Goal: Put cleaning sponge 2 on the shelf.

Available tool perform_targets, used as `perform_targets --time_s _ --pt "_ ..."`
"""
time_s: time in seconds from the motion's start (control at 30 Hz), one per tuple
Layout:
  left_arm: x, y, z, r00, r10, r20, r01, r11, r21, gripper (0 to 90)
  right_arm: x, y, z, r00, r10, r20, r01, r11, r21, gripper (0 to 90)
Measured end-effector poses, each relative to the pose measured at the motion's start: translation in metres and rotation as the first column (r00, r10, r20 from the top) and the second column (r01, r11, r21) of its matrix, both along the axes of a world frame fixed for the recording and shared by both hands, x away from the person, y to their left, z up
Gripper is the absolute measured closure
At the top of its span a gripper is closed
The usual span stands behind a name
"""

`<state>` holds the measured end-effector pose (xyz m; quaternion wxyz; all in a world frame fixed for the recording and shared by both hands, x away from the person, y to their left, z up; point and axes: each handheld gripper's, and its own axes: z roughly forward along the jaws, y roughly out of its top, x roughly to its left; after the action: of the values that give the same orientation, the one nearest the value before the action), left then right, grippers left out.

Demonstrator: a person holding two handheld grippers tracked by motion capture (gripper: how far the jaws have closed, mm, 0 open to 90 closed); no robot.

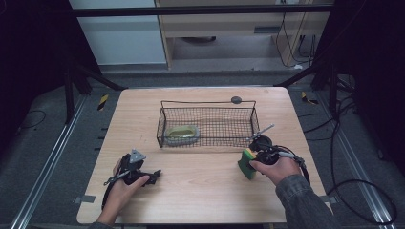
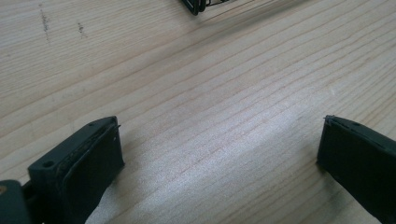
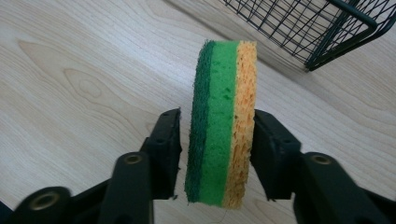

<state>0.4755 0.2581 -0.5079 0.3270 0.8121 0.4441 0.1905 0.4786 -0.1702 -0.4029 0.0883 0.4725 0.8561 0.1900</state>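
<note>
Resting at left on pale wooden table (image 1: pixel 200 183), left gripper (image 2: pixel 219 154) was spread wide, nothing between jaws. Black wire basket (image 1: pixel 208 125) sat mid-table, oval green-rimmed dish (image 1: pixel 182 134) inside. At right, right gripper (image 3: pixel 217 140) pinched green-and-yellow layered sponge (image 3: pixel 224 121) on edge, just beside basket corner. Risks: soft sponge could squeeze out of shallow grip; could snag basket rim on lift.

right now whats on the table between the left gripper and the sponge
Nothing: in the high view, bare wooden table runs from the left gripper to the sponge between the right gripper's jaws.
</note>
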Motion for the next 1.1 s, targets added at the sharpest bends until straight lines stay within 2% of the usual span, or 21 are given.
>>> perform_targets --time_s 0.03,0.07,0.1,0.63,0.73,0.77,0.8,0.83,0.93,0.97,1.0,1.1 --pt "0.000 0.000 0.000 1.0000 0.000 0.000 0.000 1.0000 0.000 0.0 0.000 0.000 0.000 1.0000 0.000 0.000 0.000 1.000 0.000 57.9" --pt "0.000 0.000 0.000 1.0000 0.000 0.000 0.000 1.0000 0.000 0.0 0.001 0.000 -0.002 1.0000 0.005 -0.005 -0.005 1.000 -0.007 62.8" --pt "0.000 0.000 0.000 1.0000 0.000 0.000 0.000 1.0000 0.000 0.0 0.001 0.000 -0.002 1.0000 0.001 -0.004 -0.001 1.000 -0.004 63.7" --pt "0.000 0.000 0.000 1.0000 0.001 0.001 -0.001 1.0000 -0.001 0.0 0.003 0.002 -0.004 0.9999 0.012 -0.001 -0.012 1.000 -0.012 65.4" --pt "0.000 0.000 0.000 1.0000 0.001 0.003 -0.001 1.0000 -0.002 0.0 0.001 -0.004 0.008 0.9992 -0.014 0.039 0.013 1.000 0.018 65.5" --pt "0.000 0.000 0.000 1.0000 0.001 0.003 -0.001 1.0000 -0.002 0.0 0.001 -0.004 0.008 0.9992 -0.014 0.039 0.013 1.000 0.018 65.5" --pt "0.000 0.000 0.000 1.0000 0.001 0.003 -0.001 1.0000 -0.002 0.0 -0.001 -0.009 0.016 0.9980 -0.024 0.058 0.022 0.999 0.030 65.4" --pt "0.000 0.000 0.000 1.0000 0.001 0.004 -0.001 1.0000 -0.002 0.0 -0.001 -0.009 0.016 0.9980 -0.024 0.058 0.022 0.999 0.030 65.4" --pt "0.000 0.000 0.000 1.0000 0.001 0.003 -0.001 1.0000 0.001 0.0 -0.005 -0.021 0.032 0.9945 -0.048 0.093 0.046 0.998 0.033 65.4" --pt "0.000 0.000 0.000 1.0000 0.001 0.003 -0.001 1.0000 0.001 0.0 -0.005 -0.021 0.032 0.9945 -0.048 0.093 0.046 0.998 0.033 65.4" --pt "0.000 0.000 0.000 1.0000 0.001 0.003 -0.001 1.0000 0.001 0.0 -0.005 -0.028 0.041 0.9914 -0.064 0.114 0.060 0.998 0.033 65.4" --pt "-0.001 0.000 0.000 1.0000 0.001 0.004 -0.001 1.0000 0.000 0.0 -0.004 -0.035 0.049 0.9877 -0.085 0.131 0.081 0.996 0.036 65.4"
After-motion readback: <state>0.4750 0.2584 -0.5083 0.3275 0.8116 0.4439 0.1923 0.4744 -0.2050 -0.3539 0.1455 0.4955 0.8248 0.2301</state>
